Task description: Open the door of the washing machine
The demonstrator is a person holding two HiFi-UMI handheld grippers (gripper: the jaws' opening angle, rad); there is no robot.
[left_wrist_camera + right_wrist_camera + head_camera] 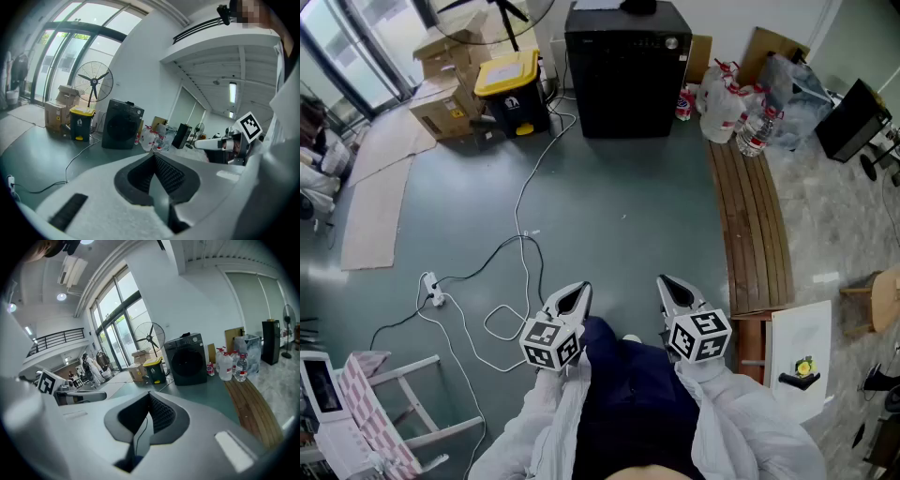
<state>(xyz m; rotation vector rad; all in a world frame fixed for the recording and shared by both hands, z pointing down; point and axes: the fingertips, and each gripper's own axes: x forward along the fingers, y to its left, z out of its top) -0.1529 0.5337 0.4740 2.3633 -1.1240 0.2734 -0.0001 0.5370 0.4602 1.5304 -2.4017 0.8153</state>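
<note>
Left tongs (577, 292): pressed together, with nothing between them. They are held low, close in front of the person's body.
Right tongs (669, 287): pressed together too, and holding nothing. They sit just beside the left tongs, with a small gap between the two.
Washing machine (626, 70): a black box that stands upright on the floor, far ahead of both tongs, against the far wall.
Door (189, 363): the dark round part on the front of the machine. It faces back toward the tongs and it looks closed.
Which way: the machine lies straight ahead, in line with the gap between the two tongs, not off to one side.
Which hand is nearer: neither, I think. Both tongs look about as far from the door as each other.
Floor (628, 206): mostly bare between the tongs and the machine.
White cable (525, 202): it runs along the floor ahead of the left tongs.
Yellow-lid bin (511, 86): far ahead of the left tongs, just to the left of the machine.
Step now: the job looks like it has not begun, because the tongs are well apart from the door.
Next move: my guess is the person must walk forward and bring one pair of tongs up to the door's edge.
Not clear: which side of the door has the handle is too small to tell.
</note>
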